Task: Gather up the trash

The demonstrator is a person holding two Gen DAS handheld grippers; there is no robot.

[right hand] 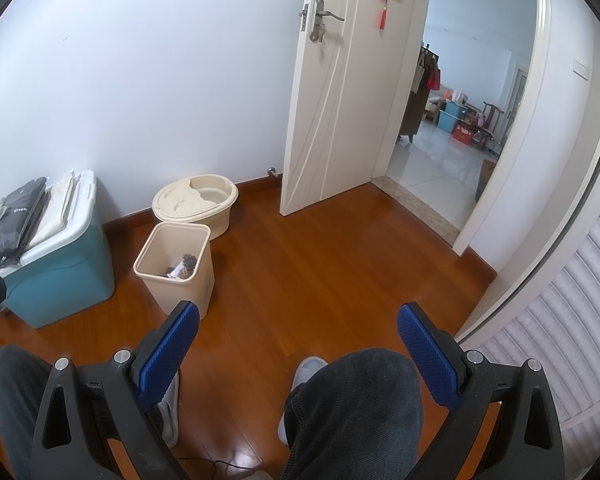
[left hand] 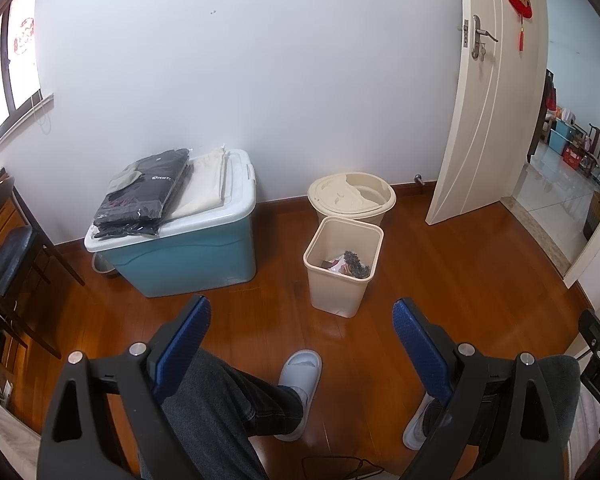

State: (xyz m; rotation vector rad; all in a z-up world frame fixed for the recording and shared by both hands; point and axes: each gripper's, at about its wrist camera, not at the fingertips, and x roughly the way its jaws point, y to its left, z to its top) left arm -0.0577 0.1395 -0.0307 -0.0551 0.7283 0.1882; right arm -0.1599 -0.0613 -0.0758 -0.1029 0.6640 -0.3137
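Note:
A beige square waste bin (left hand: pixel 342 268) stands on the wooden floor with dark scraps of trash (left hand: pixel 350 265) inside; it also shows in the right wrist view (right hand: pixel 176 268). My left gripper (left hand: pixel 302 314) is open and empty, held above my knees, well short of the bin. My right gripper (right hand: pixel 298 320) is open and empty, with the bin to its upper left. Both have blue padded fingers.
A round beige lidded tub (left hand: pixel 352 196) sits behind the bin by the wall. A blue storage box (left hand: pixel 180 240) with folded clothes stands to the left. An open white door (right hand: pixel 340 88) leads to a tiled room. A louvred white panel (right hand: pixel 560 352) is at right. My legs and slippers (left hand: pixel 300 384) are below.

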